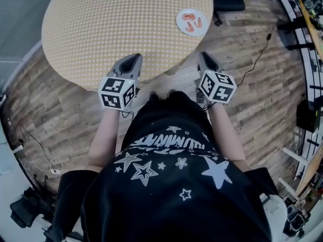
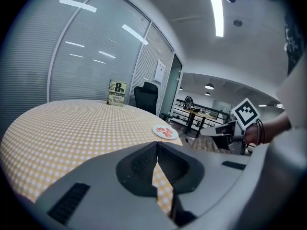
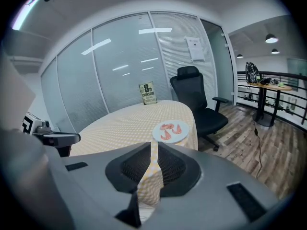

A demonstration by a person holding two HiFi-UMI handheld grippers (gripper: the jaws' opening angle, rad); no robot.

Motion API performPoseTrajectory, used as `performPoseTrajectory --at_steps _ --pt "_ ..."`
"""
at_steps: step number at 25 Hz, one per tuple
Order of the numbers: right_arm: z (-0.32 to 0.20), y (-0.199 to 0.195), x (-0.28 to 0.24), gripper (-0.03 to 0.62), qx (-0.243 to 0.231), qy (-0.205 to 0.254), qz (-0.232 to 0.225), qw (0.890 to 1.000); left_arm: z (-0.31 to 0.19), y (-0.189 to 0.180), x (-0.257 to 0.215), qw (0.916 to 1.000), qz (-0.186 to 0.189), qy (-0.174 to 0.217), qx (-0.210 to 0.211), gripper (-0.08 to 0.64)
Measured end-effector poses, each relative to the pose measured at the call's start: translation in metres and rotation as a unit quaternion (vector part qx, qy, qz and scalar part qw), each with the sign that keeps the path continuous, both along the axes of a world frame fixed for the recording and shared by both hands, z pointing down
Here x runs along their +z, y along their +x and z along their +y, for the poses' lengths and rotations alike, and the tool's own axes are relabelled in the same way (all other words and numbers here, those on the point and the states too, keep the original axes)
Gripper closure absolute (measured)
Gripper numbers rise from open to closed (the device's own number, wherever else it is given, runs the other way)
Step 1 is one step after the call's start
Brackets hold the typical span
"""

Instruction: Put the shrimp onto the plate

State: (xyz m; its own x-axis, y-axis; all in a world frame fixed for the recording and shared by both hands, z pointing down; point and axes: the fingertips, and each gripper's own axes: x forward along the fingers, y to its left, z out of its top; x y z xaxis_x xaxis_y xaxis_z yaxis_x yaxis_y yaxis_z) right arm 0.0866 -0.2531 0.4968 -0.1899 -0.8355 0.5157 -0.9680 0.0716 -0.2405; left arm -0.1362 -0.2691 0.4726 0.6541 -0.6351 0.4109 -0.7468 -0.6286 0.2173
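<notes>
1. I see the person's dark star-printed top [image 1: 171, 185] filling the near field of the head view, with both forearms reaching forward.
2. Left gripper [image 1: 132, 59]: held over the near edge of the desk [image 1: 101, 24]. Its own view shows the jaws closed tip to tip with nothing between them.
3. Right gripper [image 1: 206, 58]: held at the desk's near right edge, partly over the wooden floor [image 1: 262, 84]. Its jaws are drawn together and empty.
4. Desk: round, covered in a yellow checked cloth.
5. Plate [image 1: 178, 22]: white, on the desk's far right edge, well apart from both grippers.
6. Shrimp [image 3: 168, 126]: three pieces, all lying on the plate.
7. Beyond: a book [image 3: 148, 94] stands upright at the desk's far edge, and a black office chair [image 3: 196, 99] sits beside the desk.
</notes>
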Motion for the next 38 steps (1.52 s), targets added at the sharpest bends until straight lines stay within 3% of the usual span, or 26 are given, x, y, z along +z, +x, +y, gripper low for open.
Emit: performPoseTrajectory --at_steps 8,17,27,38 --pt "0.000 -0.003 -0.015 0.534 -0.018 0.028 -0.015 0.999 0.010 0.003 -0.013 0.9996 0.008 0.016 -0.023 0.552" --pt "0.031 0.001 -0.036 0.534 -0.074 0.052 -0.027 0.996 0.053 0.028 -0.036 0.9983 0.019 0.029 -0.046 0.552" --pt "0.086 0.015 -0.060 0.534 -0.110 0.081 -0.055 0.989 0.112 0.055 -0.055 0.9968 0.019 0.049 -0.061 0.552" --pt "0.170 0.031 -0.073 0.541 -0.154 0.099 -0.052 0.982 0.209 0.086 -0.084 0.9933 0.030 0.082 -0.076 0.552"
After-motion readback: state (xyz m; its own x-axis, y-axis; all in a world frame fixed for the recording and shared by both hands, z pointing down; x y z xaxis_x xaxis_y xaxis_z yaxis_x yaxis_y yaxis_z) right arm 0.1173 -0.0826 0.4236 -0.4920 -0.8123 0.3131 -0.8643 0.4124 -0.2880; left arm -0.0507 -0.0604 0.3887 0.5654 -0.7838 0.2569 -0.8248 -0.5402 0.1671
